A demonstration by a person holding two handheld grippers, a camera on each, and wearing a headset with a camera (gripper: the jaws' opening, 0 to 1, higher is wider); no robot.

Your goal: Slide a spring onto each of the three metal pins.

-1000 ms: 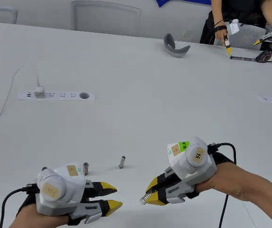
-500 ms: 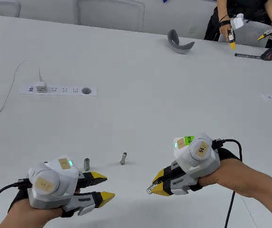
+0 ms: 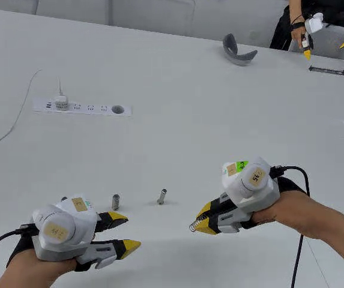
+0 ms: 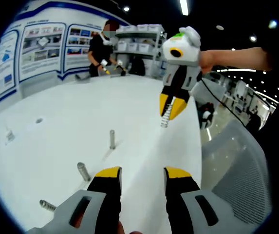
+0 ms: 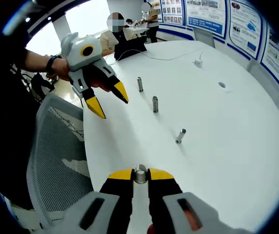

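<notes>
Facing the broad white workbench (image 3: 220, 120), you hold a grey-and-black two-jaw left gripper with yellow tips (image 3: 126, 232) low at the near edge; its jaws stand apart with nothing between them. The matching right gripper (image 3: 200, 221) is clenched on the task's small steel coil spring (image 3: 193, 225), which sticks out past the yellow tips and hangs above the bench surface, clear of every pin. A long white power strip (image 3: 81, 108) lies flat well beyond the left gripper, with a white plug seated near its left end. Three short metal pins stand upright on the bench. The bare grey pin (image 3: 161, 196) stands between the two grippers and a little beyond them. The second pin (image 3: 116, 201), already wrapped in a coil, stands just beyond the left gripper's tips. In the right gripper view the third pin (image 5: 140, 84) also carries a coil.
</notes>
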